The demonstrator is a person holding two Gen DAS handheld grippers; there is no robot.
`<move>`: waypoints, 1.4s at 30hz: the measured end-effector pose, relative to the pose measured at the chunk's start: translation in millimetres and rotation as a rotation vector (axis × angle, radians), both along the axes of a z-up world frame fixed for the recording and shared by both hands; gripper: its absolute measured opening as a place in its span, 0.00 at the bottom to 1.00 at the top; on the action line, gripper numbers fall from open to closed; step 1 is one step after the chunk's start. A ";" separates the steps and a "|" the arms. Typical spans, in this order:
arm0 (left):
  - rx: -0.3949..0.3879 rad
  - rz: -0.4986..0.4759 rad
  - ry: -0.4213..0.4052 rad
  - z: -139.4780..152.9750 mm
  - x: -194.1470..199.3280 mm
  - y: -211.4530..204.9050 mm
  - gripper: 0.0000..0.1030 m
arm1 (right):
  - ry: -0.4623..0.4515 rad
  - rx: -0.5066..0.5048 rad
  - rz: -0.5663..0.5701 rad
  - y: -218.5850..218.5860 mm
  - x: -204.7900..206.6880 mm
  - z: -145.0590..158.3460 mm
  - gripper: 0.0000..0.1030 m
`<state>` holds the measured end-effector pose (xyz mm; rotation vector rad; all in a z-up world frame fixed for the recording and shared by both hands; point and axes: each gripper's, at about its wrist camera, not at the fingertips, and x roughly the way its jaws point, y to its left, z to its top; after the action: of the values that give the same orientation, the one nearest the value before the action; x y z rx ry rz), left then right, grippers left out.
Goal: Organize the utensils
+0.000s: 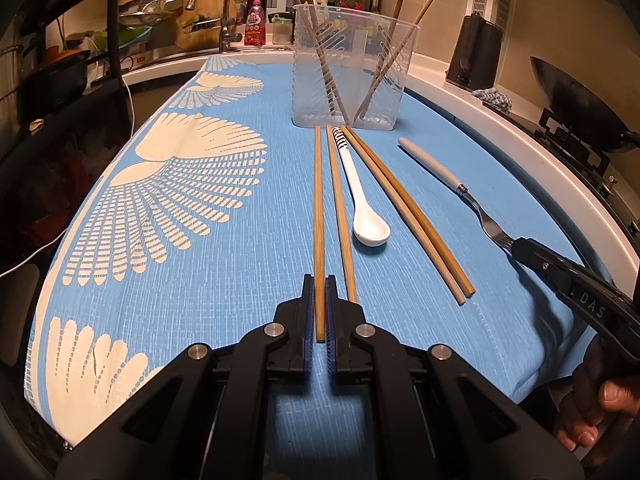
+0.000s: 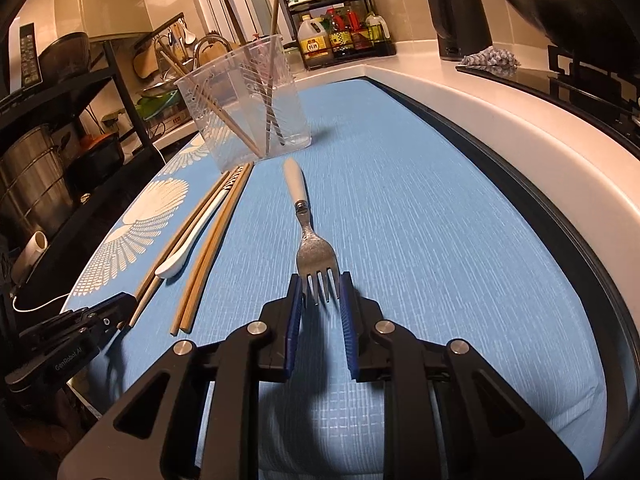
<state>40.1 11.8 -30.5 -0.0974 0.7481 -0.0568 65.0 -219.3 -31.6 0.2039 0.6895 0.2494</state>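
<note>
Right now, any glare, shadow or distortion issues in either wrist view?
Left wrist view: strong fisheye bend at the counter edge, dark vignette in the corners, warm indoor light, chopstick sharp. Right wrist view: same barrel bend, bright glare at the top centre, soft shadow on the blue mat under the jaws, fork in focus.

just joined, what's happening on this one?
A person is sorting utensils on a blue patterned cloth. The left gripper is shut on one wooden chopstick. The right gripper brackets the tines of a white-handled metal fork. A white ceramic spoon and other chopsticks lie flat. The clear plastic holder already has several chopsticks.
</note>
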 end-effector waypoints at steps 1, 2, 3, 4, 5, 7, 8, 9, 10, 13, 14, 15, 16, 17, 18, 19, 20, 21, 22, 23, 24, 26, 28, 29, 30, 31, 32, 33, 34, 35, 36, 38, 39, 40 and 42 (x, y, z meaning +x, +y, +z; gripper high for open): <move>0.000 0.000 0.000 0.1 0.0 -0.1 0.05 | 0.001 0.005 -0.001 -0.6 0.0 -0.4 0.19; 0.000 -0.001 -0.001 -0.1 -0.2 -0.2 0.05 | 0.002 0.009 -0.002 -1.2 0.1 -0.4 0.19; 0.002 -0.001 0.000 0.2 0.0 -0.2 0.05 | 0.002 0.012 -0.002 -1.5 0.0 -0.5 0.18; 0.002 -0.001 -0.001 0.4 0.1 -0.5 0.05 | 0.002 0.013 -0.004 -1.1 -0.4 -0.8 0.18; 0.002 -0.001 -0.001 0.7 0.2 -0.5 0.05 | 0.001 0.014 -0.007 -1.4 -0.9 -0.2 0.18; 0.000 0.001 -0.004 0.7 -0.9 -0.1 0.05 | -0.019 0.010 -0.016 -1.8 -3.7 4.0 0.18; 0.002 0.003 -0.007 0.7 -1.5 -0.1 0.05 | -0.033 0.003 -0.016 -1.5 -5.5 8.0 0.18; 0.003 0.004 -0.009 1.1 -2.1 -0.3 0.05 | -0.042 0.000 -0.014 -1.1 -6.6 11.3 0.18; 0.006 0.004 -0.014 1.9 -2.9 -0.5 0.05 | -0.052 -0.004 -0.012 -0.9 -7.9 14.8 0.18; 0.013 0.005 -0.047 8.7 -6.5 -0.8 0.05 | -0.077 -0.007 -0.015 -2.6 -11.8 26.7 0.18; 0.018 0.006 -0.063 12.1 -8.1 -1.4 0.05 | -0.085 -0.008 -0.017 -2.7 -13.4 30.5 0.18; 0.025 0.005 -0.083 16.1 -10.4 -1.9 0.05 | -0.094 -0.011 -0.019 -3.2 -15.1 34.8 0.17; 0.032 0.004 -0.102 19.7 -12.8 -2.6 0.05 | -0.101 -0.014 -0.021 -3.7 -16.2 38.8 0.17; 0.038 0.004 -0.119 22.7 -14.9 -3.2 0.05 | -0.112 -0.018 -0.022 -4.3 -17.8 43.7 0.17; 0.043 0.003 -0.132 25.4 -16.1 -3.7 0.05 | -0.122 -0.022 -0.024 -4.7 -19.5 47.6 0.17; 0.049 0.004 -0.148 28.6 -17.9 -3.9 0.05 | -0.131 -0.027 -0.025 -5.2 -20.8 51.6 0.17; 0.054 0.005 -0.166 32.0 -19.9 -4.1 0.05 | -0.140 -0.033 -0.027 -6.5 -22.1 55.7 0.17; 0.056 0.005 -0.179 34.5 -20.8 -3.9 0.05 | -0.149 -0.038 -0.030 -7.4 -23.0 59.8 0.16; 0.060 0.005 -0.192 37.2 -21.9 -4.1 0.05 | -0.157 -0.046 -0.033 -8.3 -23.8 63.1 0.16; 0.064 0.005 -0.205 39.7 -22.8 -4.2 0.05 | -0.162 -0.053 -0.034 -8.8 -24.4 65.1 0.16; 0.068 0.005 -0.220 42.5 -24.0 -4.6 0.05 | -0.170 -0.060 -0.036 -10.0 -24.9 68.8 0.15; 0.074 0.002 -0.239 46.7 -25.8 -5.3 0.05 | -0.180 -0.066 -0.038 -12.1 -25.3 74.3 0.15; 0.083 -0.003 -0.255 50.9 -26.3 -6.3 0.05 | -0.189 -0.070 -0.044 -14.6 -24.0 80.5 0.14; 0.083 -0.005 -0.260 53.1 -26.3 -6.3 0.05 | -0.195 -0.070 -0.046 -15.1 -23.9 83.7 0.13; 0.081 -0.005 -0.264 55.9 -26.3 -6.1 0.05 | -0.201 -0.072 -0.047 -16.0 -23.4 86.6 0.08; 0.078 -0.005 -0.269 58.4 -26.1 -5.6 0.05 | -0.207 -0.080 -0.051 -16.9 -22.1 90.4 0.03; 0.076 -0.004 -0.276 61.9 -25.8 -4.9 0.05 | -0.210 -0.082 -0.052 -17.9 -20.3 93.3 0.02; 0.076 -0.003 -0.281 65.0 -25.1 -4.6 0.05 | -0.211 -0.081 -0.053 -18.7 -18.6 95.9 0.01; 0.075 -0.003 -0.287 68.0 -24.3 -3.8 0.05 | -0.214 -0.080 -0.053 -19.0 -17.1 98.3 0.01; 0.073 -0.001 -0.294 72.0 -22.5 -2.5 0.05 | -0.217 -0.082 -0.052 -18.6 -15.1 101.0 0.01; 0.071 0.001 -0.300 74.6 -21.9 -1.7 0.05 | -0.220 -0.088 -0.053 -18.1 -13.5 103.3 0.01; 0.070 0.006 -0.313 81.7 -19.9 0.6 0.05 | -0.230 -0.091 -0.053 -17.1 -11.3 109.9 0.01; 0.070 0.009 -0.322 86.3 -19.1 2.2 0.05 | -0.236 -0.093 -0.052 -16.4 -10.8 113.8 0.01; 0.071 0.010 -0.329 90.2 -18.5 3.3 0.05 | -0.242 -0.097 -0.051 -14.9 -10.5 116.8 0.01; 0.071 0.016 -0.347 98.3 -18.2 6.5 0.05 | -0.256 -0.103 -0.046 -12.8 -10.9 124.4 0.01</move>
<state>21.9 18.3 67.8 -0.0239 0.4025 -0.0306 54.1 -232.1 92.9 0.0868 0.4419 0.1913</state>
